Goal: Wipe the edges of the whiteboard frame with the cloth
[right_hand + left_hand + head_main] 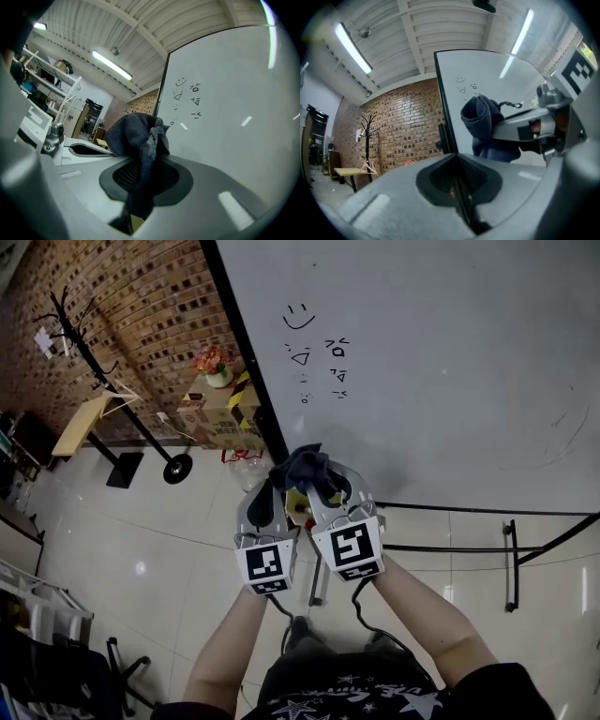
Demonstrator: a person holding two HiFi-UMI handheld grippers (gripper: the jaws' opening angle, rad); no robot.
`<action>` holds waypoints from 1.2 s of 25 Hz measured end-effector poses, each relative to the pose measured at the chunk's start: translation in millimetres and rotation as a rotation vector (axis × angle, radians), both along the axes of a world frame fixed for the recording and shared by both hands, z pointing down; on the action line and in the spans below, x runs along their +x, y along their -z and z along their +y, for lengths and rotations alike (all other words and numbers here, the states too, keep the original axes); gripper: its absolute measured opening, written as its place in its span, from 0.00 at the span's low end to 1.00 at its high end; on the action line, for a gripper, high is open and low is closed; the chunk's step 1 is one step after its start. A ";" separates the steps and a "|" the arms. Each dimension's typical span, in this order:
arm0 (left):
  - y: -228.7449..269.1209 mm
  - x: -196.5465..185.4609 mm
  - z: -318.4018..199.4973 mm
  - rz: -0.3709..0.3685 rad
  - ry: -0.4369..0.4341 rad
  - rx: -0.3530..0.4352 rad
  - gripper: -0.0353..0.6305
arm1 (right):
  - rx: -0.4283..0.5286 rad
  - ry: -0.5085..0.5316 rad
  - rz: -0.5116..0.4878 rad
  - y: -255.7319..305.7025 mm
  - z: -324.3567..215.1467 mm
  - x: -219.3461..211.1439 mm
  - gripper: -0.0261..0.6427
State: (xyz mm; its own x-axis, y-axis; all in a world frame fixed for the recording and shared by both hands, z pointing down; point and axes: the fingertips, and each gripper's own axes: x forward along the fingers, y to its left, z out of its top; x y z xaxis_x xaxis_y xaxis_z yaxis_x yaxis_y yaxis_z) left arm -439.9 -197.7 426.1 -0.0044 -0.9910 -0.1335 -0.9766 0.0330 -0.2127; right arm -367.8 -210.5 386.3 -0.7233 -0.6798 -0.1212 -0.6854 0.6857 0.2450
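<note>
Pinched in the right tongs [137, 199], one dark cloth [135, 136], bunched above the tips; left tongs [461, 190] alongside, pressed together on nothing. Two tongs, one cloth, one whiteboard [441, 362]. Cloth close by the lower end of the black frame edge [251, 376], contact unclear. Likely just starting: next, press onto that edge and slide along.

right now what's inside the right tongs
A dark cloth, pinched between the shut jaws of the right tongs and bunched up above them. Its lower end is covered by the jaws.
</note>
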 end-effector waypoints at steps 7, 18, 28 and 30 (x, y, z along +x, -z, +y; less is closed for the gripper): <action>-11.5 -53.0 -34.8 -0.004 -0.173 -0.015 0.06 | 0.007 -0.136 0.191 -16.5 -23.4 -68.7 0.13; -0.8 -52.8 -58.3 -0.011 -0.336 -0.006 0.06 | 0.020 -0.282 0.211 -3.8 -44.2 -69.1 0.13; 101.6 -59.3 -68.9 -0.041 -0.307 0.130 0.06 | 0.066 -0.256 0.166 84.4 -51.3 -71.1 0.13; 120.6 -59.1 -71.8 -0.059 -0.315 0.141 0.06 | 0.078 -0.247 0.127 106.4 -52.4 -71.8 0.13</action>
State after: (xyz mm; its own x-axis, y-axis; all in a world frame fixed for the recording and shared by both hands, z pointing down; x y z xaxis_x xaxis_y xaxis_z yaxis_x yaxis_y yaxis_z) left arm -499.0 -269.5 305.5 0.3104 -0.9142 -0.2605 -0.9297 -0.2348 -0.2839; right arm -439.5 -262.9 279.9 -0.5495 -0.8296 -0.0991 -0.7900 0.4773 0.3850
